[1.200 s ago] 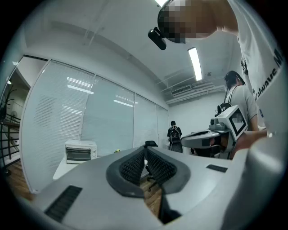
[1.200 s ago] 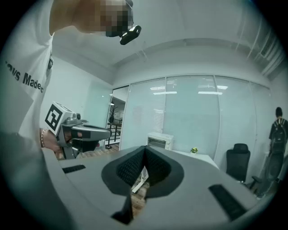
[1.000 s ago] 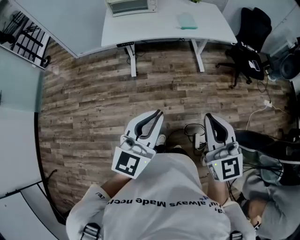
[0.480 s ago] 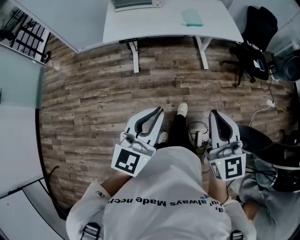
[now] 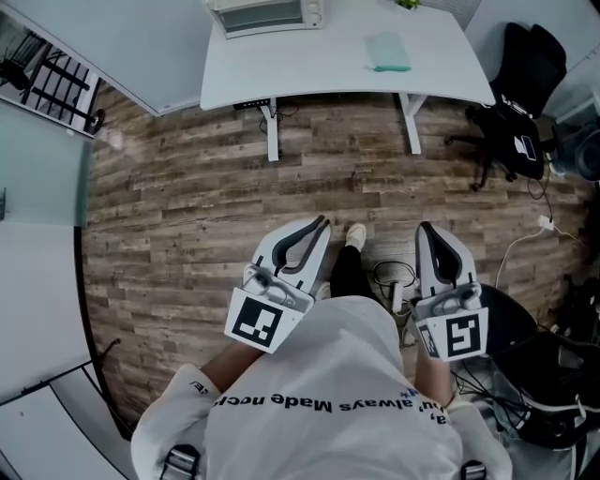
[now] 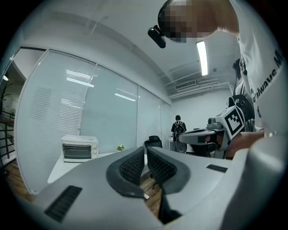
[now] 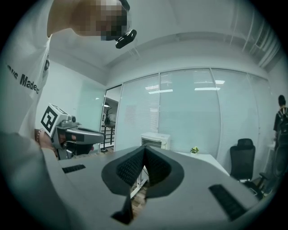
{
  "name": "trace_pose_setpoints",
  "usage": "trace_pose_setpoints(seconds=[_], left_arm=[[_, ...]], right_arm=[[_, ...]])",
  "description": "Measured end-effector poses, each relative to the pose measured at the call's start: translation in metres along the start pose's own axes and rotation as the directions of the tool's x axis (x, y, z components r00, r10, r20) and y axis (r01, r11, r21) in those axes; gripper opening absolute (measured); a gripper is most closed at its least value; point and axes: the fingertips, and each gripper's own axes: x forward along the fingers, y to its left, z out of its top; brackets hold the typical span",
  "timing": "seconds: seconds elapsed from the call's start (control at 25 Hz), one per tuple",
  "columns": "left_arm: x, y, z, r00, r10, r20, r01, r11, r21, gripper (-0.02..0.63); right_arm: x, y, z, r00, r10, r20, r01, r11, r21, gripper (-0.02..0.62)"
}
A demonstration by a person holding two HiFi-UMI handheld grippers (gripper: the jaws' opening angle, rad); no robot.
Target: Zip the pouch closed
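A flat teal pouch [image 5: 387,52] lies on the white table [image 5: 309,66] far ahead of me, to the right of its middle. Both grippers are held close to my chest, pointing level toward the table and well short of it. My left gripper [image 5: 322,225] has its fingertips together with nothing between them, and its own view shows the same at the left gripper [image 6: 145,149]. Likewise my right gripper [image 5: 424,228] is shut and empty; the right gripper [image 7: 144,148] has its pads meeting at the tips. Neither gripper view shows the pouch clearly.
A white toaster oven [image 5: 265,13] stands at the table's back left. A black office chair [image 5: 520,84] sits right of the table. Cables [image 5: 389,277] lie on the wood floor by my shoe [image 5: 355,235]. A glass partition [image 5: 37,159] runs along the left.
The table with the pouch has slid down the head view, nearer to me, as I step forward. Both grippers travel along with me, still shut and empty.
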Motion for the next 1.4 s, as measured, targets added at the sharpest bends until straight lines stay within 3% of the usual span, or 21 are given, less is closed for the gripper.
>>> trace_pose_setpoints(seconds=[1.0, 1.4], left_arm=[[0.277, 0.07, -0.006, 0.996, -0.028, -0.084, 0.03, 0.999, 0.028, 0.037], [0.318, 0.073, -0.011, 0.997, 0.006, -0.081, -0.002, 0.999, 0.043, 0.037]], right_arm=[[0.15, -0.225, -0.008, 1.0, 0.005, -0.026, -0.004, 0.999, 0.046, 0.006], [0.172, -0.262, -0.017, 0.999, 0.042, -0.031, -0.041, 0.998, 0.039, 0.006]])
